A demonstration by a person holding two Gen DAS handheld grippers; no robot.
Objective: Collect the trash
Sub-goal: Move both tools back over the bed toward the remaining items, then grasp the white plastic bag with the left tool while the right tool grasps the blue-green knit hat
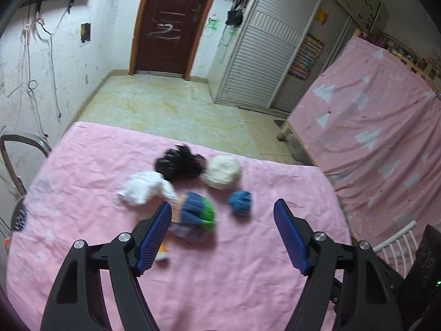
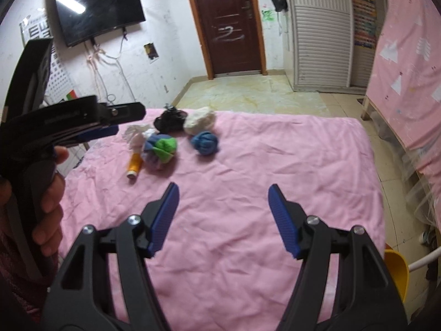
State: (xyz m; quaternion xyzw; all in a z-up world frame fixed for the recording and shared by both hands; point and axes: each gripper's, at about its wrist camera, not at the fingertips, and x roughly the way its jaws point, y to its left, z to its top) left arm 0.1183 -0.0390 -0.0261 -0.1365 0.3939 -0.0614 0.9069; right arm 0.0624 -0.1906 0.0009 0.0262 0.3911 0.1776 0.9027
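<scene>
Left wrist footage showed the left gripper (image 1: 222, 207) held above a pink-covered table (image 1: 82, 248), tilted down, its jaws spread wide with nothing between them. Its left finger (image 1: 154, 237) overlapped the near edge of a blue-and-green wad (image 1: 197, 211), though contact could not be judged through the blur. Around that wad lay the other trash: a white crumpled piece (image 1: 143, 190) at its ten o'clock, a black clump (image 1: 179, 164) at twelve, a cream ball (image 1: 223, 173) at one, and a small blue ball (image 1: 240, 202) at three, just beside it but apart. The right wrist view showed the right gripper (image 2: 222, 191) lower on the cloth, well short of the pile, jaws likewise spread and holding nothing. From there the left gripper (image 2: 110, 131) entered from nine o'clock, seen side-on, roughly level, its fingers pointing toward three o'clock at the white crumpled piece (image 2: 137, 133); the person's hand (image 2: 46, 193) wrapped the handle below it. An orange tube (image 2: 134, 167) lay flat at the pile's seven o'clock, its long axis running from about one to seven o'clock, its pale cap end toward the camera, its upper end tucked against the blue-and-green wad (image 2: 161, 149). A yellow bin (image 2: 397, 273) showed at four o'clock, beyond the table's edge.
</scene>
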